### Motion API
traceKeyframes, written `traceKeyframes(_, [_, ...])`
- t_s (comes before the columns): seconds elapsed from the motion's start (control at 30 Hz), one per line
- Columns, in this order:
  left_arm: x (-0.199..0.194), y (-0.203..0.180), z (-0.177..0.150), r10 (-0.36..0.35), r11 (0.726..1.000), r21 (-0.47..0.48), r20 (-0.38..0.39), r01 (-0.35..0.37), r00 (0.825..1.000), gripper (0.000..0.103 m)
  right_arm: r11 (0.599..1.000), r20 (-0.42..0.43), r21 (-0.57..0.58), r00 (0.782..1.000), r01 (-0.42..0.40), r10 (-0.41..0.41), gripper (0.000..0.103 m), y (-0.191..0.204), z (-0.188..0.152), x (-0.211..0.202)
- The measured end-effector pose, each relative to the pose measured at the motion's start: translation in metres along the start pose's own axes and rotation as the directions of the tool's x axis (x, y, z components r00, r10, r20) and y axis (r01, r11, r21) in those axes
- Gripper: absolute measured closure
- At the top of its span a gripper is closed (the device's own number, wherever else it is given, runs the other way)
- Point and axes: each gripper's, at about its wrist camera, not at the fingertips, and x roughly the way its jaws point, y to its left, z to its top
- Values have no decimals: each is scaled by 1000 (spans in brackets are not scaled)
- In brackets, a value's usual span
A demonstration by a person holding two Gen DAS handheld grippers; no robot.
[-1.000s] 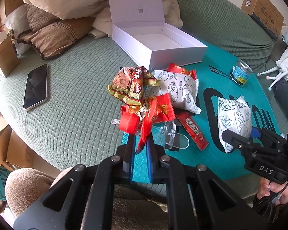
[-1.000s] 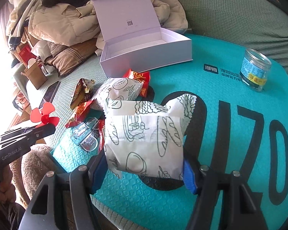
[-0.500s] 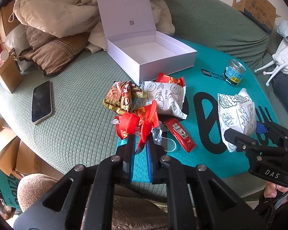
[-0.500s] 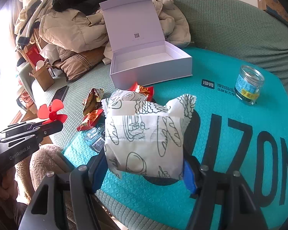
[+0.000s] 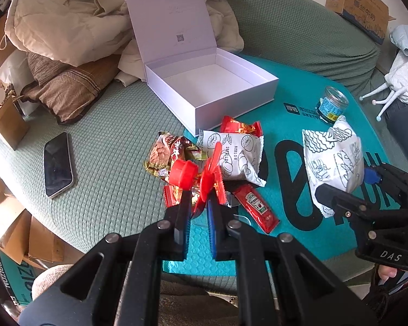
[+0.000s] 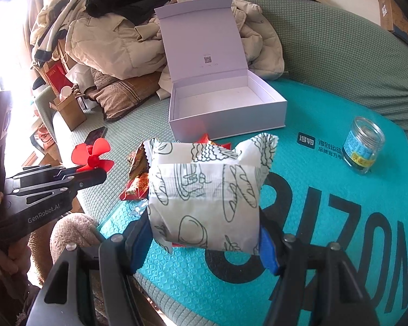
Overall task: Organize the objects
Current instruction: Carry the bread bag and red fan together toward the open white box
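since a second ago both my grippers have lifted their loads clear of the teal mat (image 6: 326,244), so the pile sits lower and smaller under me and both pickups look done; next is the carry to the open white box (image 5: 212,87). the left gripper (image 5: 198,203) is clenched on the small red fan (image 5: 204,179), its blades sticking up just past the tips. the right gripper (image 6: 204,233) is grasping the white bread packet (image 6: 204,195), which fills the gap pad to pad. the box lies ahead of both jaws, beyond the remaining snack pile (image 5: 204,152).
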Motion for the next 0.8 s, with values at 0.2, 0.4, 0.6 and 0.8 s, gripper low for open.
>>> traceKeyframes(0.2, [6,1,15,-1,1000,9,-6,1,1000,93,999,0,-13,999,-37,37,36,0,18,9])
traceKeyframes(0.4, [13,-3,31,3,1000,21,-11,-3,1000,93,997,2,-44,998,-57,57,36,-1,35,15])
traceKeyframes(0.6, [20,-8,46,-3,999,44,-14,4,1000,93,995,3,-74,998,-63,63,36,-5,53,21])
traceKeyframes(0.8, [24,-14,64,-5,997,79,-1,5,1000,93,993,13,-106,999,-52,53,36,-8,71,27])
